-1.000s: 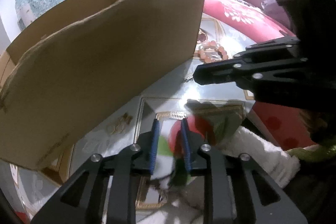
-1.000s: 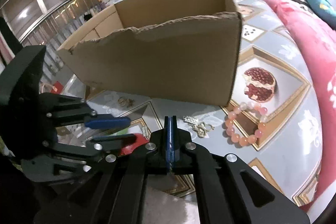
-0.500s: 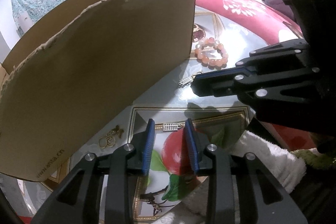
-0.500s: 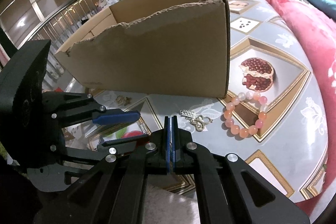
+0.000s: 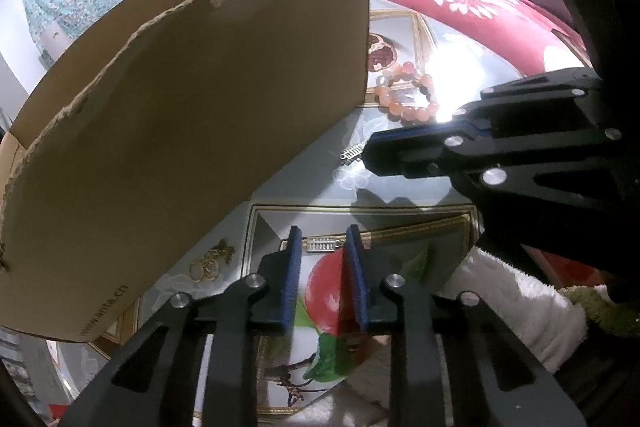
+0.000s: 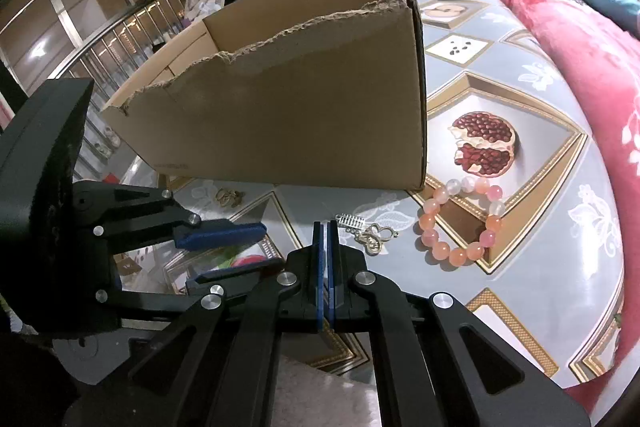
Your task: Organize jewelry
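Note:
A torn cardboard box (image 5: 192,115) (image 6: 288,115) stands on the patterned tablecloth. A pink bead bracelet (image 6: 464,219) (image 5: 408,95) lies right of the box. A silver charm (image 6: 366,227) lies beside it, partly behind the right gripper in the left wrist view (image 5: 352,151). A gold piece (image 5: 212,261) (image 6: 229,197) lies by the box's base. A small silver comb-like piece (image 5: 322,245) lies just beyond my open left gripper (image 5: 320,239). My right gripper (image 6: 325,227) is shut and empty, just short of the silver charm.
A red floral quilt (image 6: 580,39) borders the table on the right. A white fluffy cloth (image 5: 520,299) lies at the near edge. The left gripper (image 6: 220,235) shows to the left in the right wrist view. Clothes racks stand behind.
Both grippers have moved forward towards the jewelry. The left gripper's jaws have opened a little wider and the silver comb piece is now close to its tips.

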`<state>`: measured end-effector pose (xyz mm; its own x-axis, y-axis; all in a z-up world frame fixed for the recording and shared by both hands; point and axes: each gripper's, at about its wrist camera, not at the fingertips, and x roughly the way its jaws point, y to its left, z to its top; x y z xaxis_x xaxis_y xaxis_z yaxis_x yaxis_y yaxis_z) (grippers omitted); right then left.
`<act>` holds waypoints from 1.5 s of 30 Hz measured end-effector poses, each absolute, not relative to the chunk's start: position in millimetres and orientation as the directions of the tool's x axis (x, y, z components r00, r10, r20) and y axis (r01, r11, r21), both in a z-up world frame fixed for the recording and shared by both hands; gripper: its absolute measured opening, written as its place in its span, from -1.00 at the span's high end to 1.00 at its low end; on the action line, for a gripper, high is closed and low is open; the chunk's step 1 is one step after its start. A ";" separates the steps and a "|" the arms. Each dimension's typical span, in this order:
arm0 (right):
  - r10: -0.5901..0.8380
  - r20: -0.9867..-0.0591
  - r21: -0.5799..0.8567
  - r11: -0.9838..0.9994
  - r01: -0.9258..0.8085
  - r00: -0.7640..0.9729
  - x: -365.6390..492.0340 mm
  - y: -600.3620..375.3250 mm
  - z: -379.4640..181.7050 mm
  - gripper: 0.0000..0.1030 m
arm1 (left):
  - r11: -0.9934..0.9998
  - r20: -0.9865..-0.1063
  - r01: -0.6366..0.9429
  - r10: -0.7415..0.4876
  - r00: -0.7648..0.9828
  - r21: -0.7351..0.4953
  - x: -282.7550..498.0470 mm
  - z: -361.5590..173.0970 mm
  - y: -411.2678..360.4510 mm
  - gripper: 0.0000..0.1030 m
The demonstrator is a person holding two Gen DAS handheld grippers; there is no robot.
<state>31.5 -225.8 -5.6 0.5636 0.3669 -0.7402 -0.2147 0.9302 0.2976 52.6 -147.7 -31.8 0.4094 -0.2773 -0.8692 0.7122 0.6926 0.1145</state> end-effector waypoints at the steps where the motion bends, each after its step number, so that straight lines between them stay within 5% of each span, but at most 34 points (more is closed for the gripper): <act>1: 0.367 -0.739 0.298 0.930 -0.214 0.565 31.1 -226.0 -5.6 0.97 | 0.691 -0.870 0.714 -0.277 0.407 0.115 52.3 -31.9 -148.5 0.64; 23: 0.338 -0.741 0.269 0.941 -0.204 0.581 30.3 -225.8 -0.4 0.97 | 0.712 -0.850 0.697 -0.314 0.424 0.085 51.7 -23.6 -132.9 0.70; 28: 0.328 -0.753 0.253 0.945 -0.209 0.570 30.8 -219.1 -4.0 0.88 | 0.738 -0.837 0.670 -0.317 0.447 0.078 55.4 -19.3 -120.8 0.70; 33: 0.298 -0.766 0.230 0.954 -0.190 0.569 36.3 -213.2 -7.6 0.60 | 0.758 -0.839 0.649 -0.310 0.448 0.066 58.1 -19.4 -110.7 0.70; 45: 0.213 -0.794 0.153 0.977 -0.152 0.570 53.4 -208.2 -14.7 0.60 | 0.769 -0.840 0.637 -0.311 0.444 0.052 60.1 -19.8 -105.2 0.70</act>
<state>53.4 -208.2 -14.7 0.5701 0.2128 -0.7936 -0.1522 0.9765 0.1526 60.1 -105.2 -19.8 0.4440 -0.3110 -0.8403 0.6368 0.7693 0.0517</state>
